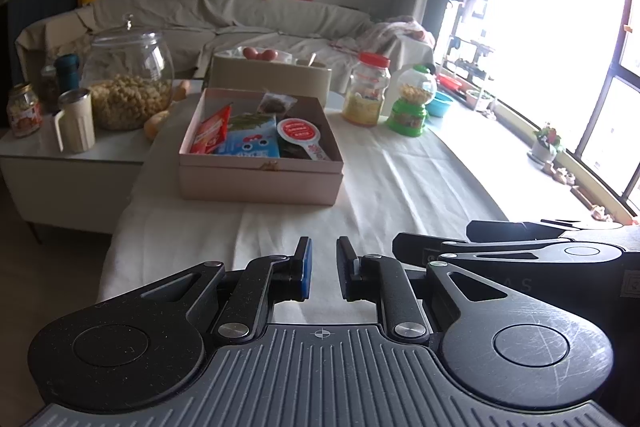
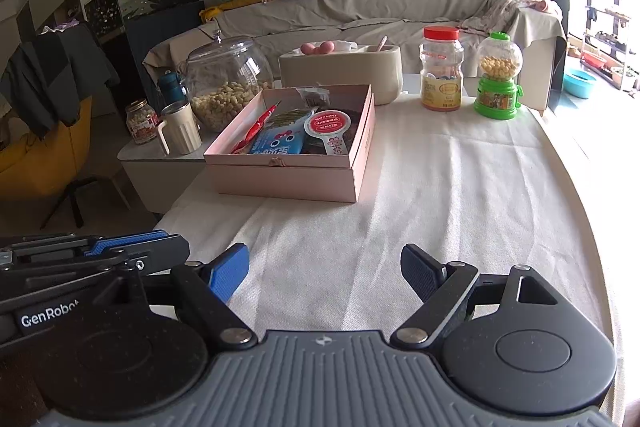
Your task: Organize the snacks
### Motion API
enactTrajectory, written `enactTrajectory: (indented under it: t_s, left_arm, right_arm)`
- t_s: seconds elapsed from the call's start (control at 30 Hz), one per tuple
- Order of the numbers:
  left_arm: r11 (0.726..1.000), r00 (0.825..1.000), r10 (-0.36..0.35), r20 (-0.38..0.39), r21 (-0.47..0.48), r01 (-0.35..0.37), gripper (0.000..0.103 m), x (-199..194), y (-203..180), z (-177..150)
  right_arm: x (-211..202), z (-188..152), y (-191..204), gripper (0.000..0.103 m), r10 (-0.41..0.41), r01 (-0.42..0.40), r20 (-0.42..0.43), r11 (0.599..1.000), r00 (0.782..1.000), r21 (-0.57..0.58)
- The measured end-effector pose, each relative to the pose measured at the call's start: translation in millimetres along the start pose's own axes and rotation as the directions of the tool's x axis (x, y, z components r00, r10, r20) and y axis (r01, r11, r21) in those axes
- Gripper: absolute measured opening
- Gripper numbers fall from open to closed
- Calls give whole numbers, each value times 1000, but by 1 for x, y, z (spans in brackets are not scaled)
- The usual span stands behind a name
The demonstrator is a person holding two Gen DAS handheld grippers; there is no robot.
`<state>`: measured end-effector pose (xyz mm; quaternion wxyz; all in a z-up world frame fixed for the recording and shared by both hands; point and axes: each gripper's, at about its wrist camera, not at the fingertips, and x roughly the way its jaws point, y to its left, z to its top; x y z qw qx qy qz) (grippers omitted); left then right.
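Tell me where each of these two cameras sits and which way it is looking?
Left wrist view: on the left gripper, looking forward and down over its nearly closed fingers at the pink box; the right gripper's side shows.
Right wrist view: on the right gripper, fingers wide apart, facing the same box; the left gripper shows at left.
Shared: box, white tablecloth, red-lidded jar, sofa.

One pink box (image 2: 288, 177), three jars (image 2: 441, 69) (lidded), one mug (image 2: 180, 129).
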<state>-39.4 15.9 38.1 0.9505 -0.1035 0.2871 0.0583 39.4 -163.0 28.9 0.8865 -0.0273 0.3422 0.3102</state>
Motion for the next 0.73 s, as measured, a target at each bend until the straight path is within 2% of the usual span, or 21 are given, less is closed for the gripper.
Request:
enactTrajectory:
  t_s: [0.57, 0.73]
  left_arm:
    - [1000, 1000, -7, 2, 4, 7, 18, 7, 2, -3]
    - [999, 1000, -20, -1, -37, 20, 18, 15, 12, -5]
  right_arm:
    - [3, -3, -2, 84, -5, 5, -4, 1000, 1000, 12]
    - [9, -3, -3, 84, -14, 14, -17, 1000, 1000, 22]
